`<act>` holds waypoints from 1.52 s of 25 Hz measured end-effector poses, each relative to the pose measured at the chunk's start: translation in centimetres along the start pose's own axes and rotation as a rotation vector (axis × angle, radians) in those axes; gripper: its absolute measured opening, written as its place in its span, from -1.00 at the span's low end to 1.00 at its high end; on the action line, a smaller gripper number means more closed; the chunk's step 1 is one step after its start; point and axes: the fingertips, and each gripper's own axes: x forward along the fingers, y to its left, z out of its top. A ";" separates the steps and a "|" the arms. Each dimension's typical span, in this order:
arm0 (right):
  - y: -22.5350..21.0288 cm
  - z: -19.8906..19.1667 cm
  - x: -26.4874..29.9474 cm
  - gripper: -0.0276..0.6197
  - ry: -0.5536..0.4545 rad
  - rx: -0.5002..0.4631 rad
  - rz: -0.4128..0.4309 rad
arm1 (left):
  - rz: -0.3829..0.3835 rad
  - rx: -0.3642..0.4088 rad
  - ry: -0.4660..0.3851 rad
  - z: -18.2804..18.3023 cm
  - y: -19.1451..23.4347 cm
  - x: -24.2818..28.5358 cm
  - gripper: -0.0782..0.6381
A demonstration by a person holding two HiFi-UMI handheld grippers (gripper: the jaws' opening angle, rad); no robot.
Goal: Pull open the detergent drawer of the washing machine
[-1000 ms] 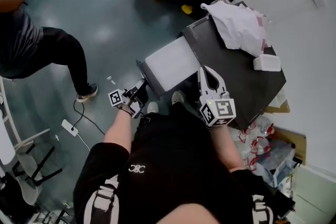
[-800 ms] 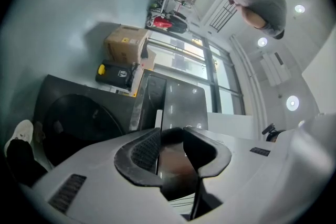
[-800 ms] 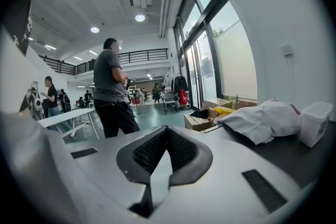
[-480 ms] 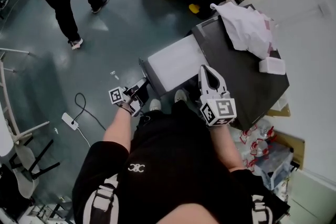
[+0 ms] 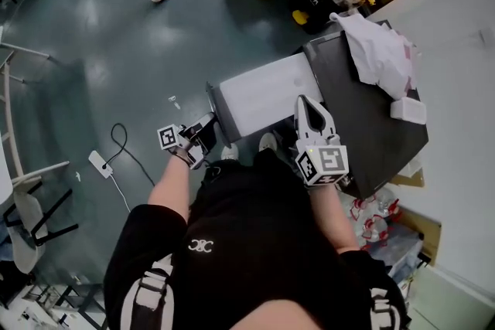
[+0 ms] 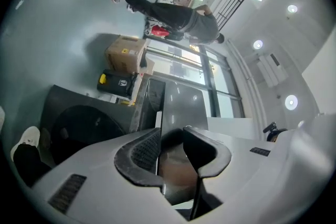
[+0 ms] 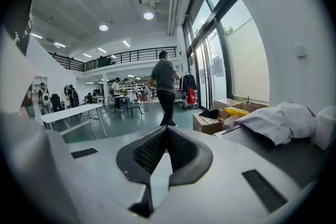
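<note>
My left gripper (image 6: 172, 136) is clamped at a narrow gap on the dark glossy front panel of the pale grey detergent drawer (image 5: 263, 98) — that drawer juts well out of the dark grey front-loading washing machine (image 5: 367, 124), towards my feet. My right gripper (image 7: 167, 129) has its jaws pressed together with nothing in them — it hangs just over the machine's top, near the front edge. A crumpled white cloth (image 5: 379, 54) lies on that top.
</note>
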 end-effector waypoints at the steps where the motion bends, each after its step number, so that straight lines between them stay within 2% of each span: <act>1: 0.4 -0.1 0.1 -0.91 0.002 -0.009 0.006 | 0.003 0.001 0.000 0.1 -0.1 -0.4 -0.43; 8: 1.7 -0.2 0.7 -0.91 0.007 -0.020 0.034 | 0.008 0.004 -0.008 0.3 -0.1 -1.1 -0.42; 20: 1.4 -0.8 -0.1 -0.91 0.029 -0.024 0.019 | 0.045 0.007 -0.089 1.2 1.3 -2.2 -0.40; 22: 1.2 -0.9 -0.1 -0.91 0.032 -0.024 0.019 | 0.067 0.009 -0.088 1.1 1.9 -2.3 -0.40; 26: 1.1 -1.0 0.0 -0.91 0.035 -0.025 0.023 | 0.173 0.024 -0.079 0.5 3.9 -3.3 -0.40; 27: 1.2 -1.0 0.0 -0.91 0.036 -0.026 0.025 | 0.171 0.031 -0.083 0.5 3.8 -3.5 -0.42; 28: 1.3 -1.1 0.0 -0.91 0.038 -0.027 0.027 | 0.154 0.042 -0.092 0.7 3.5 -3.4 -0.78; 32: 1.6 -1.7 0.0 -0.91 0.058 -0.018 0.041 | 0.096 0.047 -0.120 1.0 2.7 -3.1 -0.78; 38: 1.9 -2.2 0.7 -0.91 0.077 -0.022 0.075 | 0.087 0.076 -0.128 1.1 3.0 -2.9 -0.78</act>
